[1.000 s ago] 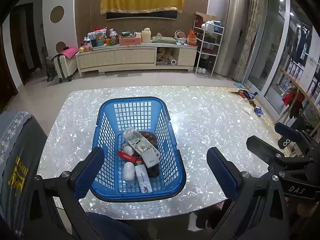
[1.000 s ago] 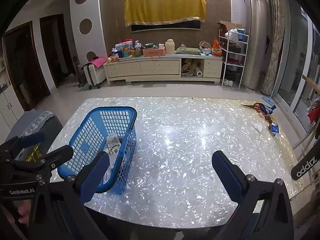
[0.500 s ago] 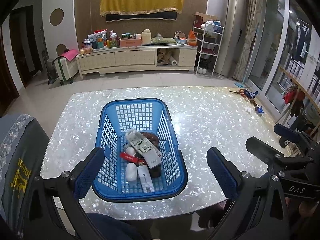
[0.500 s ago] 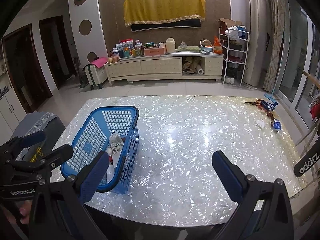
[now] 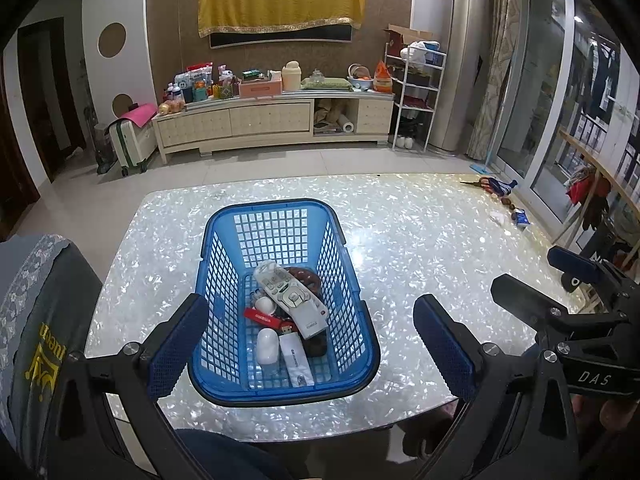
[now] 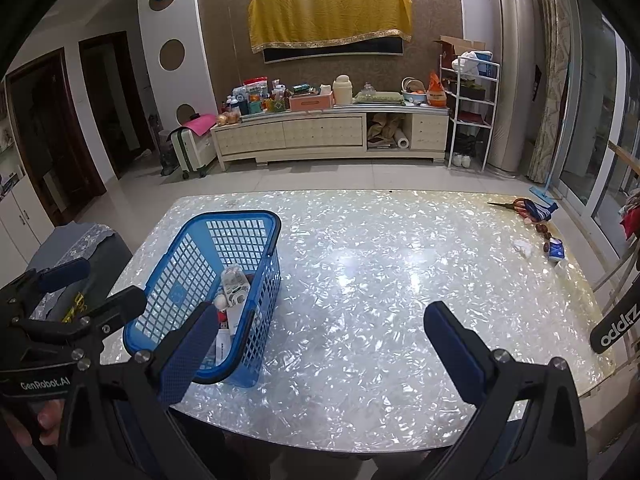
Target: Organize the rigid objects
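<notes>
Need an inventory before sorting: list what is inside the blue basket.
Inside the blue basket: a white remote control on top, a red USB stick, a white oval piece, a white box. Dark items beneath the remote are mostly covered.

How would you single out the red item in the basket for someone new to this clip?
On the pearly table stands a blue basket. On its floor, left of the big white remote, lies a small flat red stick, the only red piece among white and dark ones.
</notes>
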Demonstrator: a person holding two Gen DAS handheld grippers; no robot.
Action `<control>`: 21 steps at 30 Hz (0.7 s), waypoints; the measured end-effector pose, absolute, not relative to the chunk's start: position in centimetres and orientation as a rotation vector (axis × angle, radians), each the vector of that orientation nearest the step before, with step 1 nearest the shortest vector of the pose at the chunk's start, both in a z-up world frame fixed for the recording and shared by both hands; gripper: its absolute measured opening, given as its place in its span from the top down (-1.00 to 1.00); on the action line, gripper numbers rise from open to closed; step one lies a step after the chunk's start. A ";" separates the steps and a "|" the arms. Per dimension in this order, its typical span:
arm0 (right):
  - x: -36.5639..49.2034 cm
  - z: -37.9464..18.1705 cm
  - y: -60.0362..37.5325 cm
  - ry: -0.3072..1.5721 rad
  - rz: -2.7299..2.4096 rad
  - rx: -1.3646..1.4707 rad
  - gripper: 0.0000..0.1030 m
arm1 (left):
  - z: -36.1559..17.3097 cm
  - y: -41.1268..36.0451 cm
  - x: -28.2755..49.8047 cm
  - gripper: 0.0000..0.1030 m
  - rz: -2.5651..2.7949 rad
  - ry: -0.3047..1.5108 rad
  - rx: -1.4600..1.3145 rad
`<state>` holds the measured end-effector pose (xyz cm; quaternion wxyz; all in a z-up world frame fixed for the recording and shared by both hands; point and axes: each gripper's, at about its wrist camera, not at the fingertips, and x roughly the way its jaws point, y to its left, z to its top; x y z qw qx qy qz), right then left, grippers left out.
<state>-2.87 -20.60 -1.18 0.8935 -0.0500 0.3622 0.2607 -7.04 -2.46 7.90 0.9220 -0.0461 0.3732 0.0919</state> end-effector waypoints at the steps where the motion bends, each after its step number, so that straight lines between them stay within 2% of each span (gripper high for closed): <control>1: -2.9 -1.2 -20.6 0.752 0.541 -0.104 -1.00 | 7.9 -2.4 -7.1 -0.99 0.188 0.766 -0.096; 21: -2.9 -1.3 -20.5 0.757 0.541 -0.108 -1.00 | 7.8 -2.3 -7.2 -0.99 0.189 0.762 -0.094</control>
